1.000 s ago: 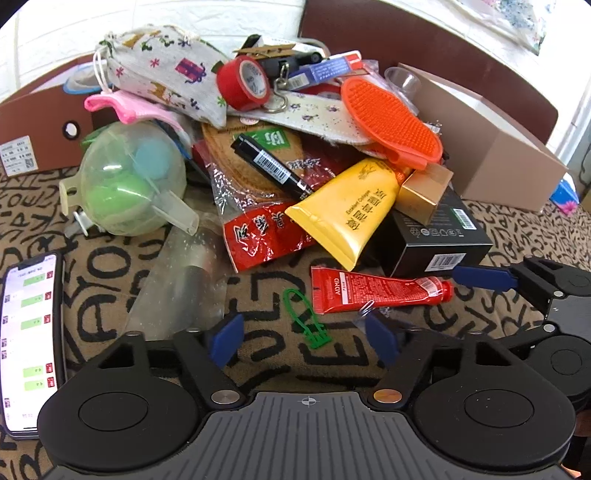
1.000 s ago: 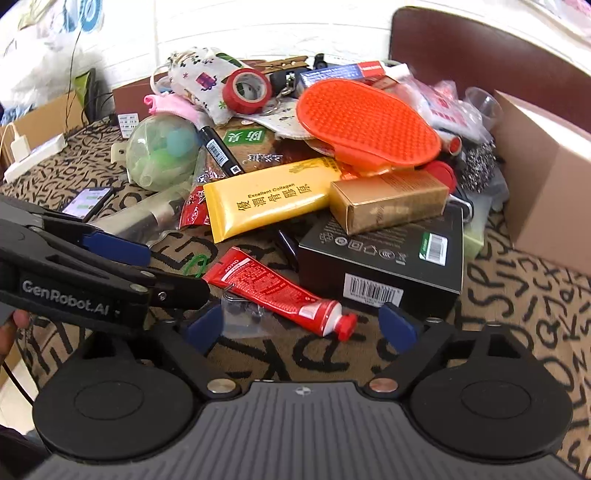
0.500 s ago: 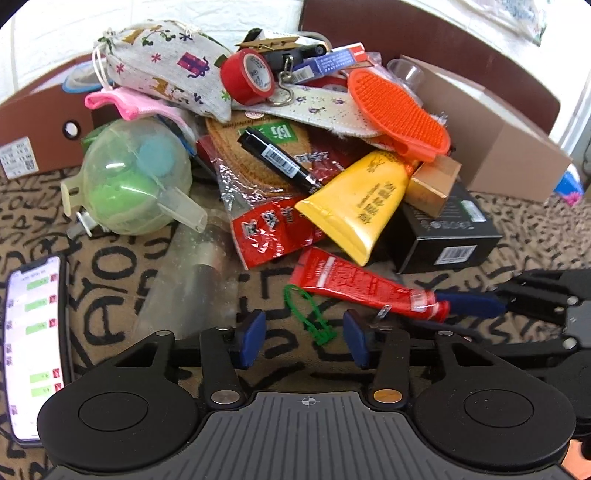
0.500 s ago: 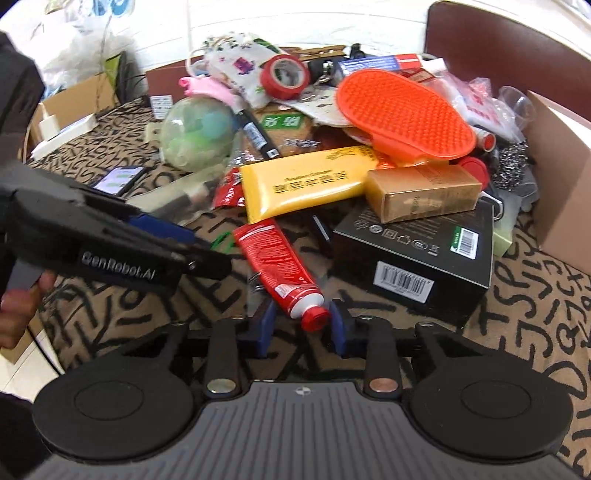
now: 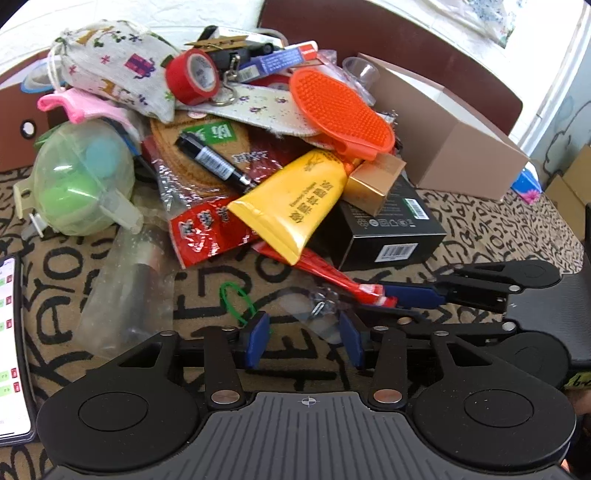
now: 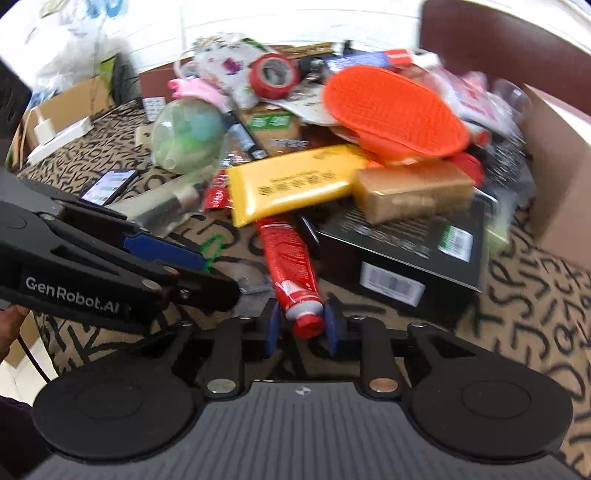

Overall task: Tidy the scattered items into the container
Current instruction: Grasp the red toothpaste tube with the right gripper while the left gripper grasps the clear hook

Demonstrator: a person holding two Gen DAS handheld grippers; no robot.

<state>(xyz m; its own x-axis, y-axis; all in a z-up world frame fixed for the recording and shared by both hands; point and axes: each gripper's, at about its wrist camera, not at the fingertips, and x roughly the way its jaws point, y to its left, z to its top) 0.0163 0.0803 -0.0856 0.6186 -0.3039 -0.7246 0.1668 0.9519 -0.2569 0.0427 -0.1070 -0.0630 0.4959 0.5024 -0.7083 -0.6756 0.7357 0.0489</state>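
Right wrist view: right gripper (image 6: pixel 302 326) closed down around the red-capped end of a red tube (image 6: pixel 291 266), pads at either side of the cap. Tube glossy red with white print, lying at centre frame, tail tucked under a yellow tube (image 6: pixel 291 181), beside a black box (image 6: pixel 402 254) bearing a gold box (image 6: pixel 413 190). Cardboard box (image 6: pixel 557 173) at right edge, interior not visible. Left wrist view: left gripper (image 5: pixel 304 338) parted wide, holding nothing, low over the patterned tablecloth (image 5: pixel 498 229) near a green loop tie (image 5: pixel 236 301).

White wall (image 5: pixel 110 14) behind; dark brown chair back (image 5: pixel 406 48); letter-patterned tan cloth (image 5: pixel 498 221) over table.
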